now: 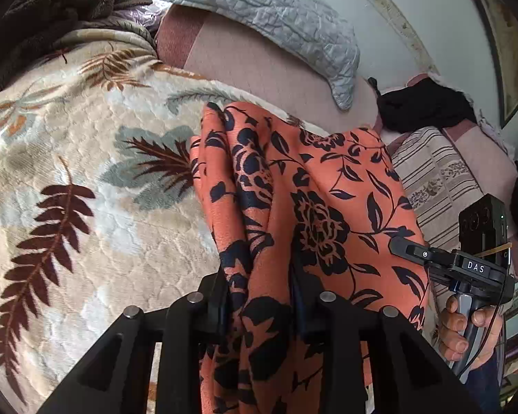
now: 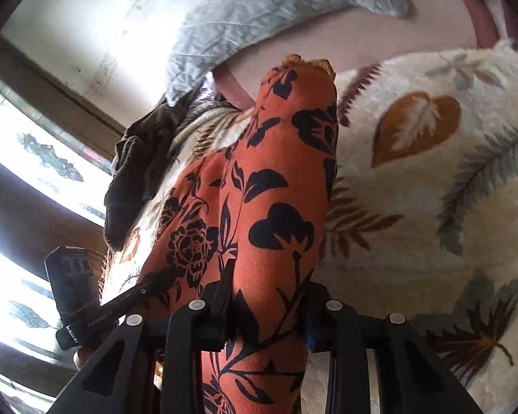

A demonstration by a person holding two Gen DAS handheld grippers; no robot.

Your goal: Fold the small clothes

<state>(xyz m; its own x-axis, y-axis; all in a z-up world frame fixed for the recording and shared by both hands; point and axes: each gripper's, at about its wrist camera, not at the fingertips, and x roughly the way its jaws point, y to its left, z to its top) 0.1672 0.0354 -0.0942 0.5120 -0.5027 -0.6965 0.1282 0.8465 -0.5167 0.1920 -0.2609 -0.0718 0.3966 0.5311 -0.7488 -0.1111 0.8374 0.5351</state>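
Left wrist: crinkled orange floral garment [image 1: 314, 207], gripper-pinched [image 1: 259, 296].

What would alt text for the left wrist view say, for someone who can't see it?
An orange cloth with black flowers is pinched in the left gripper and hangs over a cream leaf-print blanket. At right, a hand holds the right gripper against the cloth's edge. A grey quilt lies behind.

cloth everywhere, hard black plastic in my hands

my orange garment [image 1: 328, 186] looked thin, matt woven cloth; the leaf-print blanket [image 1: 86, 179] was plush and fuzzy, the grey quilt [image 1: 259, 3] puckered; my left gripper [image 1: 259, 307] was matt plastic with dull metal pins.
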